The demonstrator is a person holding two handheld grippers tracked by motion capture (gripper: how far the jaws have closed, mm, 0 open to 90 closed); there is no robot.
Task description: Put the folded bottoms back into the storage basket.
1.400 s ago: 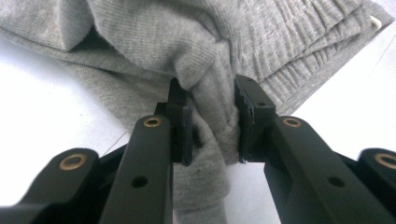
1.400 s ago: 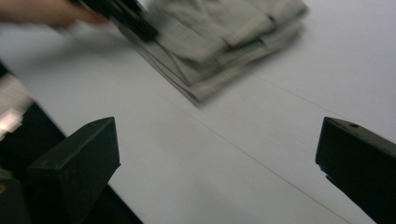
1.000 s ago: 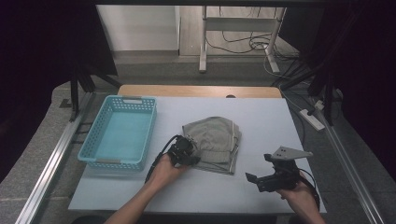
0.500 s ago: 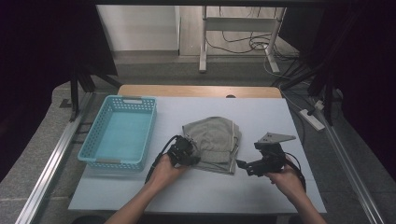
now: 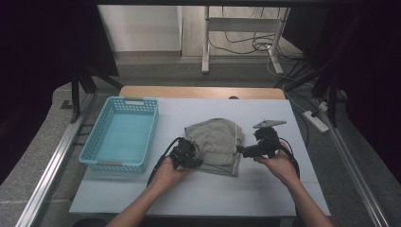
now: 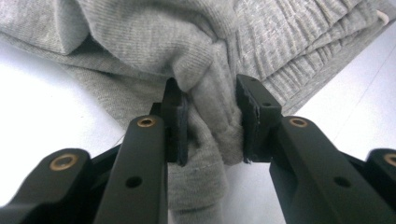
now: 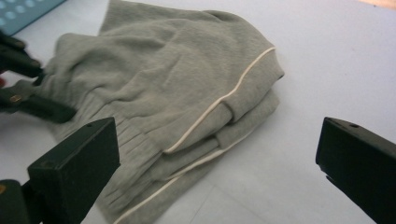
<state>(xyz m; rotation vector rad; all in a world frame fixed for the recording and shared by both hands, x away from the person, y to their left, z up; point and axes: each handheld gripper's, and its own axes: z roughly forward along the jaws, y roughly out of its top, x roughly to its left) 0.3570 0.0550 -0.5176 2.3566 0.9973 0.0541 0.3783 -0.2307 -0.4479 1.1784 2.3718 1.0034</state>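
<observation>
Right now my left tongs (image 6: 209,116) are pinching a bunched fold of the grey garment (image 5: 215,144) at its near left edge, pads pressing the cloth from both sides. My right tongs (image 7: 215,172) are standing wide with nothing between them, pointing at the garment's right side, where it is lying folded mid-tabletop (image 5: 265,189). Off to the left, a blue basket (image 5: 94,153) is sitting.

Folded grey knit garment (image 5: 215,142) with pale piping, rumpled, flat on the white table (image 5: 198,198).
</observation>
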